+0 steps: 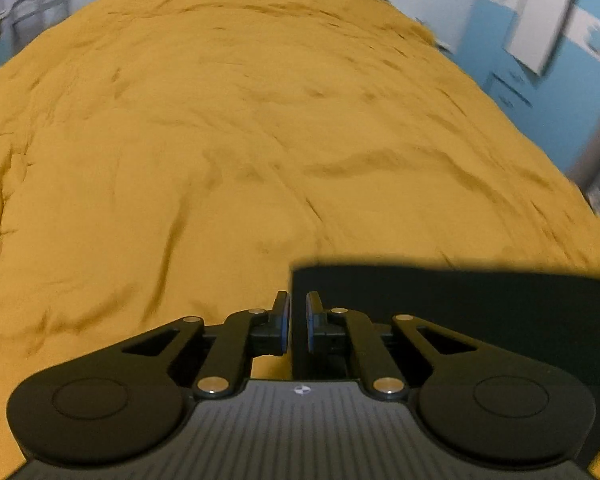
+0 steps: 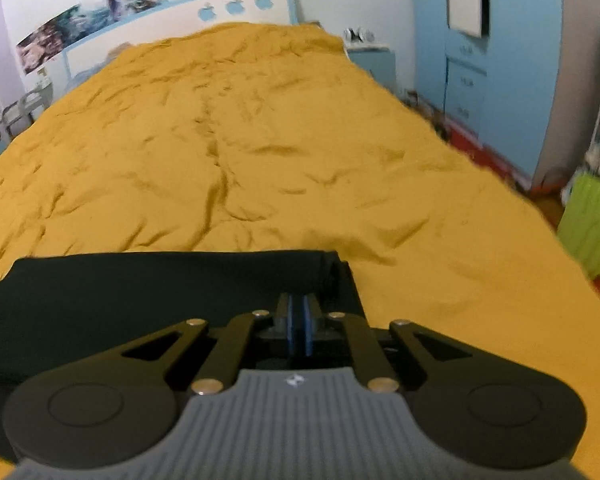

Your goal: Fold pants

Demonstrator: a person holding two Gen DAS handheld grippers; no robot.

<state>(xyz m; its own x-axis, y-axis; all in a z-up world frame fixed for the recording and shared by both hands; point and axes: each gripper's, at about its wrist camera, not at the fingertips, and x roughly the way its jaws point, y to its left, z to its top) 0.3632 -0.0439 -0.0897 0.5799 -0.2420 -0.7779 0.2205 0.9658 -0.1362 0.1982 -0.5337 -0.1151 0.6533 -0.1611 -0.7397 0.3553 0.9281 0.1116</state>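
Black pants [image 1: 480, 312] lie as a flat dark band on a mustard-yellow bedspread [image 1: 220, 140]. In the left wrist view my left gripper [image 1: 298, 322] sits at the pants' left edge, jaws nearly closed with a narrow gap, the edge of the cloth between them. In the right wrist view the pants [image 2: 140, 292] stretch left from my right gripper [image 2: 299, 322], whose blue-padded jaws are pressed together at the pants' right end. Whether cloth is pinched there is hard to see.
The yellow bedspread [image 2: 260, 140] covers a wide bed. A blue and white headboard [image 2: 204, 8] and a blue wardrobe [image 2: 500, 80] stand behind and to the right. A green bin [image 2: 592, 224] sits on the floor at right.
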